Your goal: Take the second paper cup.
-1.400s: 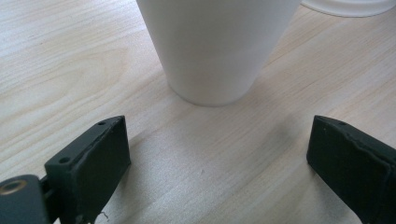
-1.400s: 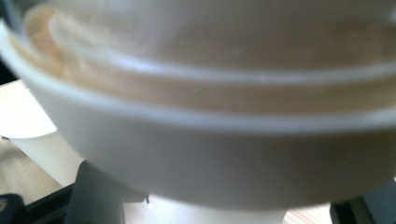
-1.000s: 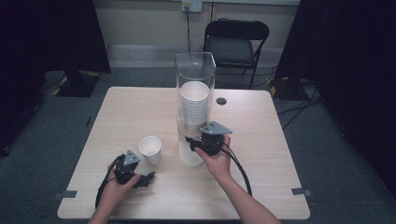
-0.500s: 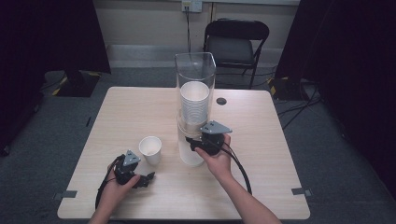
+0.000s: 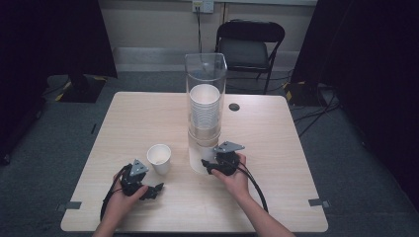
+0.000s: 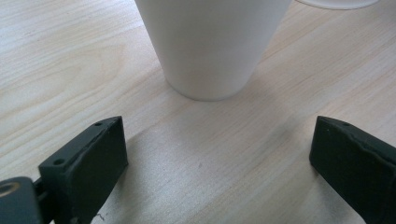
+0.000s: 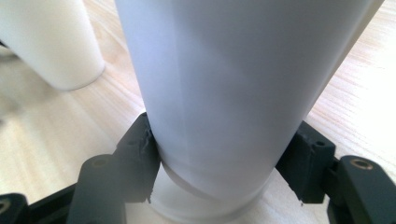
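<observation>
White paper cups point(image 5: 204, 114), nested in a tall stack, stand inside a clear plastic dispenser tube point(image 5: 205, 69) at the middle of the light wooden worktop point(image 5: 276, 148). At the foot of that tube the bottom white cup point(image 7: 219, 116) of the stack hangs out, and the right tool point(image 5: 211, 167) pinches it: in the right gripper view its two black jaws press against opposite sides of the cup wall, low down, with the rim of a second cup showing just beneath them. The person's right hand point(image 5: 236, 174) holds this tool close to the base of the dispenser.

To the left of the dispenser a single white paper cup point(image 5: 159, 158) stands upright on the worktop, mouth up, apart from the stack. The left tool point(image 5: 154, 190) rests near it, just in front, held by the left hand point(image 5: 123, 195). In the left gripper view its jaws are spread wide with bare wood between them, and the lone cup sits beyond their tips, untouched. A black folding chair point(image 5: 249, 49) stands behind the worktop.
</observation>
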Demonstrator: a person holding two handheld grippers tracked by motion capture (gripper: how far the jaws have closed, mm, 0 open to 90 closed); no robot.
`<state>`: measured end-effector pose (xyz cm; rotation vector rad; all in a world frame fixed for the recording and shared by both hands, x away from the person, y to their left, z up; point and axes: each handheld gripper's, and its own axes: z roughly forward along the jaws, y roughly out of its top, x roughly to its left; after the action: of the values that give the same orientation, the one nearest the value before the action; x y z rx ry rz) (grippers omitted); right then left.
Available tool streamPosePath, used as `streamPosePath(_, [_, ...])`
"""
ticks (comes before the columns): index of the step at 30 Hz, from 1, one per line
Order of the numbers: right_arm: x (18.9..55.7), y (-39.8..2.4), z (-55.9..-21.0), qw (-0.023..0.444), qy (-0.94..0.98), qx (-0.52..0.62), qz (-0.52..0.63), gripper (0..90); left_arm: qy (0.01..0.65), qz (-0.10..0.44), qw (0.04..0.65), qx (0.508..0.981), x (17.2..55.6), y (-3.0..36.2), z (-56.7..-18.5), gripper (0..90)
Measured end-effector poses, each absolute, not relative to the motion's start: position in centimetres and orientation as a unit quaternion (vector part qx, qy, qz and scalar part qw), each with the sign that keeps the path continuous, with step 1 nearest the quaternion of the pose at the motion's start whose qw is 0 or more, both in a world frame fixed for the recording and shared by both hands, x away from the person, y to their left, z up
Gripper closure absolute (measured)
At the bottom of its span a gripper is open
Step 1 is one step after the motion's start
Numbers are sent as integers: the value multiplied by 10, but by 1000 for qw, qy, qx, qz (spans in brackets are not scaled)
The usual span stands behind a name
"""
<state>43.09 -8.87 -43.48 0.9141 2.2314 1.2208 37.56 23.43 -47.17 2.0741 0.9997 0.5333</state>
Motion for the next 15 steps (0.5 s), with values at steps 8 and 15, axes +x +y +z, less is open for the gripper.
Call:
streamPosePath(8, [428,-109,-443,218,822,325,414,367,391,210,379,812,375,234,-472,34])
streamPosePath(15, [429,-132,-441,226,813,345,411,362,392,209,379,812,375,235,-472,33])
